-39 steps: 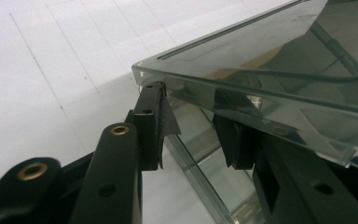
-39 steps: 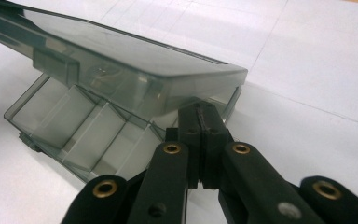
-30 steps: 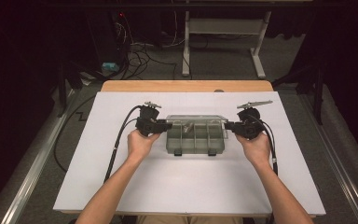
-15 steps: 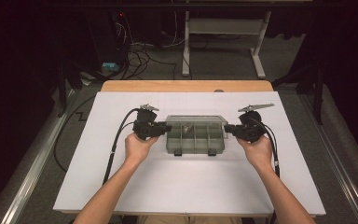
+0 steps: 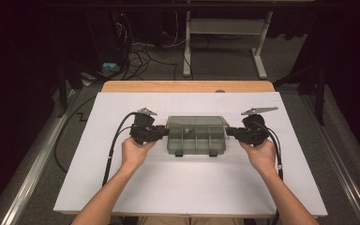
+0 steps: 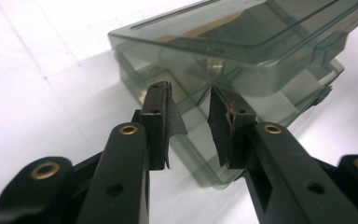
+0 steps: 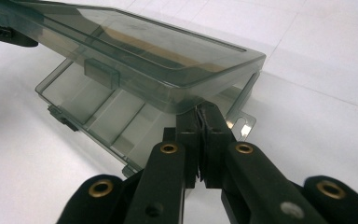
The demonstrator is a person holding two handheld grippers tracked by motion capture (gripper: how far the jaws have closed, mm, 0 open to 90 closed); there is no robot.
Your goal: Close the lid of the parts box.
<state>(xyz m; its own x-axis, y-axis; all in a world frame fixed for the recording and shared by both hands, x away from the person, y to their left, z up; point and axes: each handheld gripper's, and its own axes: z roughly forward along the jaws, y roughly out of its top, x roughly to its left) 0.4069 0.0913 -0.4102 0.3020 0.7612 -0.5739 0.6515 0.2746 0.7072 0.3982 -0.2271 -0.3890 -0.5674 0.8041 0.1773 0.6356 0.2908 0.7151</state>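
At the white table's (image 5: 122,187) middle sat the smoky plastic box (image 5: 196,139), lid raised ajar. The left gripper (image 6: 189,122), jaws just narrowing yet parted, reached its left end, pinching nothing. The right gripper (image 7: 200,140), jaws pressed together, met its right corner.

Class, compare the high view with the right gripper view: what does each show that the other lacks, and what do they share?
High view: the person's forearms, the wooden edge beyond, floor cables and a desk frame.
Right gripper view: a slot in the end tab of the box, and the right tool with jaws shut together.
Both: the box with its lid raised, on the white table, right tool at its end.
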